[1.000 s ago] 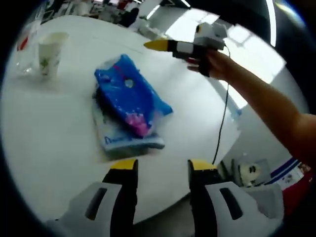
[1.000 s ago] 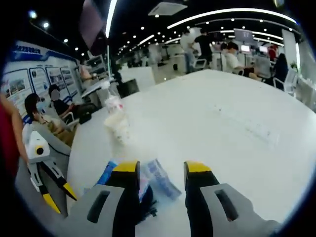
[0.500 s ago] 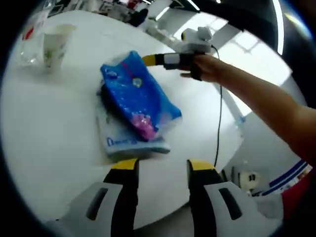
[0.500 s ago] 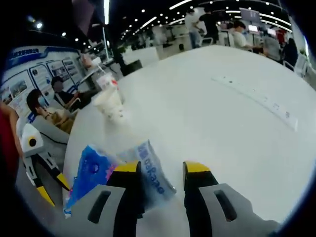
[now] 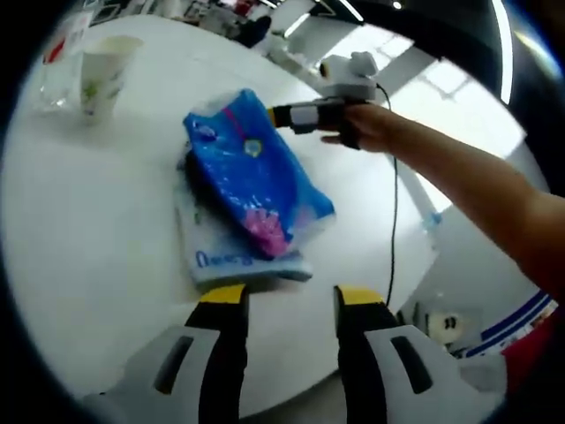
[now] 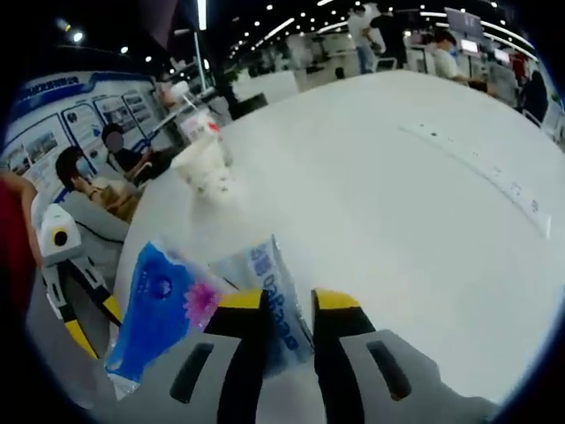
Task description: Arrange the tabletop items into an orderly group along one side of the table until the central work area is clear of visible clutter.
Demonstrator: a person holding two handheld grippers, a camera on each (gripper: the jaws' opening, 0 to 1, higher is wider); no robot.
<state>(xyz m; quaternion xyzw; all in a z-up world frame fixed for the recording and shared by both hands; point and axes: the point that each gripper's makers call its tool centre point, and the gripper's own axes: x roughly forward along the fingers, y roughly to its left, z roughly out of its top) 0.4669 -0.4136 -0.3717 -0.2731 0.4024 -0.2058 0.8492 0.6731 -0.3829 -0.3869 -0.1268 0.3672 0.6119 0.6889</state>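
Your right gripper (image 6: pixel 280 303) fingers nearly closed around white pack (image 6: pixel 269 296) beside blue pack (image 6: pixel 159 305); left gripper (image 5: pixel 281 298) fingers open, empty, near counter (image 5: pixel 79 230) edge.

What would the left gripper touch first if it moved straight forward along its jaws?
Probably the pale tissue pack at the bottom of the stack, just ahead of the left gripper. The blue pack lies on top of it, further on. Depth is unclear.

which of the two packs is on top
The bright blue pack with pink print; it lies across the pale white pack, which rests flat on the table.
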